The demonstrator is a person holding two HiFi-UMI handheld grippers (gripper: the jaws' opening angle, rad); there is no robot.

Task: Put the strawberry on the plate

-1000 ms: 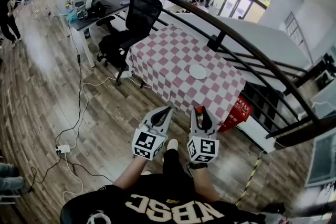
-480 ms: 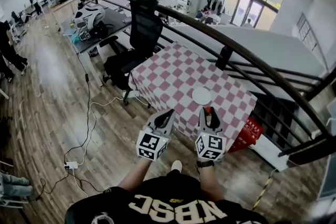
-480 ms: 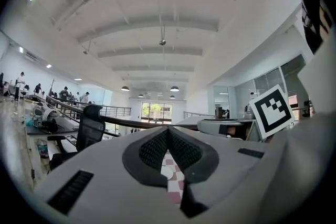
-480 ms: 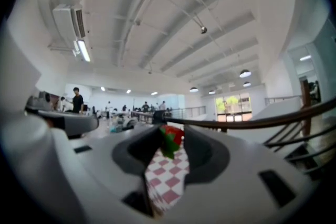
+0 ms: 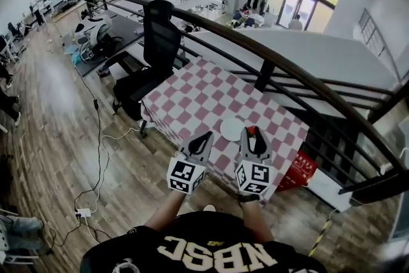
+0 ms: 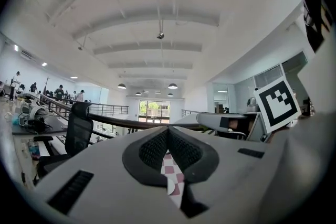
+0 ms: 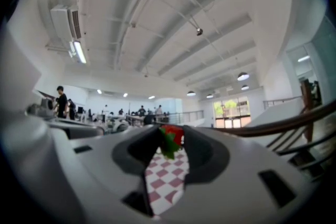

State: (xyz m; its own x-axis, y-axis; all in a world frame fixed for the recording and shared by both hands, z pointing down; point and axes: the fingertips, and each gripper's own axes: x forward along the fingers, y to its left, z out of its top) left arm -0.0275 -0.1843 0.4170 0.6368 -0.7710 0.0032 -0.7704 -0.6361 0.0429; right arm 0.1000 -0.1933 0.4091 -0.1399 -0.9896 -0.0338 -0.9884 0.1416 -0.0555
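Right gripper view: strawberry (red, leafy)

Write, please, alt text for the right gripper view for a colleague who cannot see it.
The right hand-held gripper is shut on a small red strawberry with green leaves. Between the jaws, below the fruit, a red-and-white checked tablecloth shows.

Red strawberry in right tool; white round plate flat, apart.

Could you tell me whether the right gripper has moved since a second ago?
Yes. The right gripper has come forward towards the plate; in the head view its tips now show beside the plate's right edge.
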